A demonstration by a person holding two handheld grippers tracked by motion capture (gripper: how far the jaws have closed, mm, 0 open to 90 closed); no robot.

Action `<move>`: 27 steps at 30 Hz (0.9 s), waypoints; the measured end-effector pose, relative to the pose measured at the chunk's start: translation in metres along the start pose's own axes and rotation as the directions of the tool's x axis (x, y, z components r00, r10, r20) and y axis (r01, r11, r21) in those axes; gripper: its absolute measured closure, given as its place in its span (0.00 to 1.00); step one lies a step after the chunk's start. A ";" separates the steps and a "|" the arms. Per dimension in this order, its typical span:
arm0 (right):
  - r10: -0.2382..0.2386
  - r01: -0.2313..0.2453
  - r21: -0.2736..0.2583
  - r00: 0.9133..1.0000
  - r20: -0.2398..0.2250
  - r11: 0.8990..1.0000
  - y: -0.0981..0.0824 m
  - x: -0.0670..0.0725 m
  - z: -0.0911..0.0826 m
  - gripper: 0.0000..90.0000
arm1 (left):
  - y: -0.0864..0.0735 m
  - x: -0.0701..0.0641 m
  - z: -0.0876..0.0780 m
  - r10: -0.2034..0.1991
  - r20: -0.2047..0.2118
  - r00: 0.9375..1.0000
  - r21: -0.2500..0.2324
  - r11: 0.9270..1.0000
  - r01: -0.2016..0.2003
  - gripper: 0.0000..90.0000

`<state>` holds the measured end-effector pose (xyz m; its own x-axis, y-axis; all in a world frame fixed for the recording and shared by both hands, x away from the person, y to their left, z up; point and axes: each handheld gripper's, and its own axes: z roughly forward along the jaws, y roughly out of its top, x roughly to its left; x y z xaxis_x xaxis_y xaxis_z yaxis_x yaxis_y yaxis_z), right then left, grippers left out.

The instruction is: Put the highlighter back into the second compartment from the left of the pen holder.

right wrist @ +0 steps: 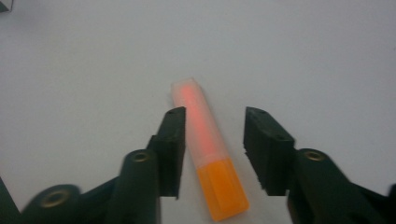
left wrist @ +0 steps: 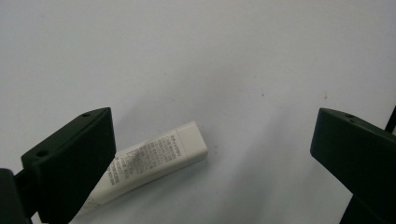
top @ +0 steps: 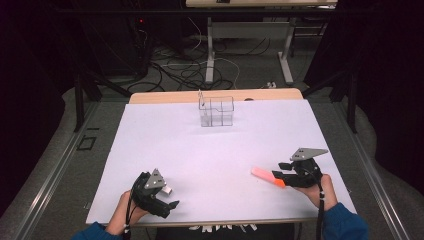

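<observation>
Resting low at the near right of the table (top: 210, 150), the person's right hand (top: 322, 187) holds the right gripper (top: 282, 170) with its jaws pointing left and slightly away, toward the table's middle. Grey three-cornered plate on top, cable trailing back along the blue sleeve (top: 342, 220). Forearm comes in from the near edge, angled inward.

Orange highlighter (top: 268, 177) lies flat on the white table surface, between these jaws. Long axis runs diagonally: translucent pink-orange end pointing left and away from the person, solid orange end toward the gripper body. In the right gripper view the highlighter (right wrist: 205, 149) sits in the gap, leaning nearer one jaw, which looks to be touching or nearly touching it; a clear gap shows at the other jaw. Jaws partly closed around it, not yet pressing from both sides.

Left hand (top: 122, 212) at the near left corner, left gripper (top: 167, 200) tipped down toward the table, jaws pointing right. In the left gripper view these jaws stand wide apart, gripping nothing. White tube (left wrist: 149, 163) with fine print lies flat just beside one jaw, flat end pointing up and right in that view.

Clear divided box (top: 216, 111) stands at the far side, well apart from both hands.
</observation>
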<state>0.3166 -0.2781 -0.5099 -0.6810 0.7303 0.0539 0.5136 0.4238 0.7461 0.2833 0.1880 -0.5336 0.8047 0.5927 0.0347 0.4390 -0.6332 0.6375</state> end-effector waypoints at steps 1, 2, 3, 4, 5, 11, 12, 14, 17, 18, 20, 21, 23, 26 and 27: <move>-0.003 0.003 0.003 1.000 -0.002 1.000 -0.001 0.001 0.000 0.79 | 0.001 0.001 -0.001 0.004 0.011 1.000 0.014 1.000 -0.004 0.00; 0.000 0.000 0.015 1.000 0.003 1.000 -0.001 0.002 -0.001 0.84 | 0.001 0.001 -0.001 0.005 0.012 1.000 0.016 1.000 -0.005 0.00; 0.002 -0.002 0.008 1.000 0.006 1.000 -0.002 0.002 -0.001 0.89 | 0.000 0.001 -0.002 0.004 0.012 1.000 0.015 1.000 -0.004 0.00; -0.002 0.002 0.010 1.000 0.002 1.000 -0.003 0.002 -0.001 0.94 | 0.000 0.001 -0.001 0.003 0.011 1.000 0.013 1.000 -0.003 0.00; -0.002 0.002 0.027 1.000 0.001 1.000 -0.004 0.003 -0.001 0.98 | 0.001 0.001 -0.001 0.002 0.012 1.000 0.016 1.000 -0.003 0.00; -0.009 0.008 0.041 1.000 0.008 0.999 -0.008 0.005 0.000 1.00 | 0.000 0.000 0.000 -0.002 0.002 1.000 0.001 1.000 0.002 0.00; -0.004 0.004 0.046 1.000 0.003 0.999 -0.008 0.007 0.000 1.00 | 0.000 0.000 0.000 -0.002 0.002 1.000 -0.001 1.000 0.002 0.00; -0.013 0.013 0.061 1.000 0.004 0.998 -0.008 0.008 0.000 1.00 | 0.000 0.000 0.000 -0.002 0.003 1.000 0.000 1.000 0.002 0.00; -0.024 0.024 0.075 1.000 0.005 0.997 -0.010 0.009 0.000 1.00 | 0.000 0.001 0.000 -0.003 0.003 1.000 -0.001 1.000 0.003 0.00; -0.027 0.026 0.093 1.000 0.005 0.995 -0.010 0.009 -0.001 1.00 | 0.000 0.001 0.000 -0.002 0.007 1.000 0.004 1.000 0.002 0.00; -0.021 0.020 0.084 1.000 0.009 0.996 -0.012 0.010 0.001 1.00 | 0.000 0.000 0.000 -0.003 0.003 1.000 -0.002 1.000 0.003 0.00; -0.028 0.028 0.084 1.000 0.004 0.996 -0.012 0.010 0.001 1.00 | 0.000 0.000 0.000 -0.003 0.003 1.000 -0.002 1.000 0.003 0.00; -0.032 0.031 0.105 0.999 0.010 0.994 -0.013 0.012 0.001 1.00 | 0.000 0.000 0.000 -0.004 0.004 1.000 -0.002 1.000 0.004 0.00; -0.042 0.040 0.118 0.999 0.012 0.992 -0.014 0.014 0.002 1.00 | 0.000 0.001 0.000 -0.004 0.004 1.000 -0.002 1.000 0.004 0.00; -0.041 0.039 0.114 0.999 0.011 0.993 -0.015 0.014 0.003 1.00 | 0.000 0.001 0.000 -0.003 0.004 1.000 -0.002 1.000 0.003 0.00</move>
<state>0.3004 -0.2725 -0.5220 -0.6955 0.7183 0.0164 0.5426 0.5101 0.6674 0.2840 0.1883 -0.5339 0.8049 0.5927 0.0292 0.4408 -0.6301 0.6392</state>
